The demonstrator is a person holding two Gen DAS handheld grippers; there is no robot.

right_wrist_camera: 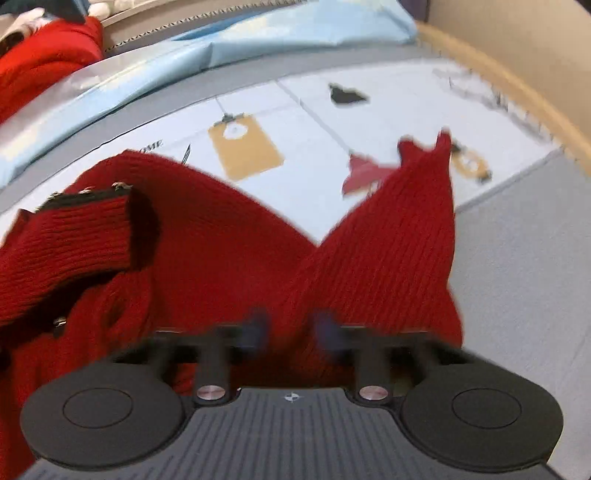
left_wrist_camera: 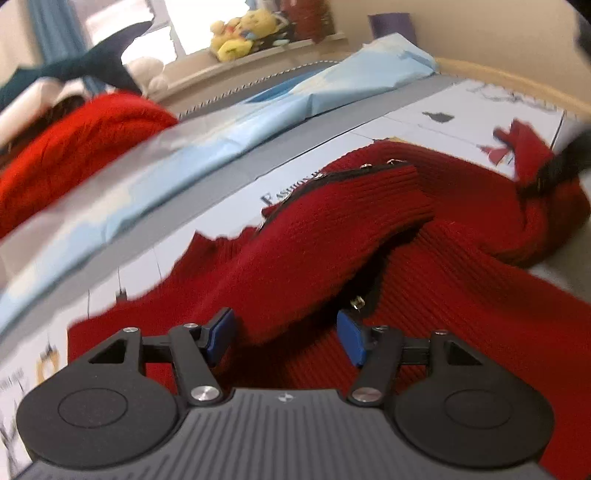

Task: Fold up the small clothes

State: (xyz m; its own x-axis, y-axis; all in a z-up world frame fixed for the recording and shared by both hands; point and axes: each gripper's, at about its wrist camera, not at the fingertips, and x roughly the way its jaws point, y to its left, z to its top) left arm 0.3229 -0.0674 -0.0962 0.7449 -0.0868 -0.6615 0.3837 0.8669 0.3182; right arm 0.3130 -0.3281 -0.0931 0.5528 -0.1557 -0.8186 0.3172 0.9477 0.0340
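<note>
A dark red ribbed knit sweater with black trim and metal studs lies rumpled on a printed white mat. My left gripper hovers over its near part, blue pads wide apart, with cloth bulging between them. In the right wrist view the sweater has one part pulled up towards the camera. My right gripper is blurred; its pads stand a small gap apart with red knit between them. The far right of the left view shows a black gripper part at the sweater.
A light blue sheet lies along the far side of the mat. A brighter red fuzzy garment is heaped at far left. Plush toys sit on the windowsill. A wooden edge borders the right.
</note>
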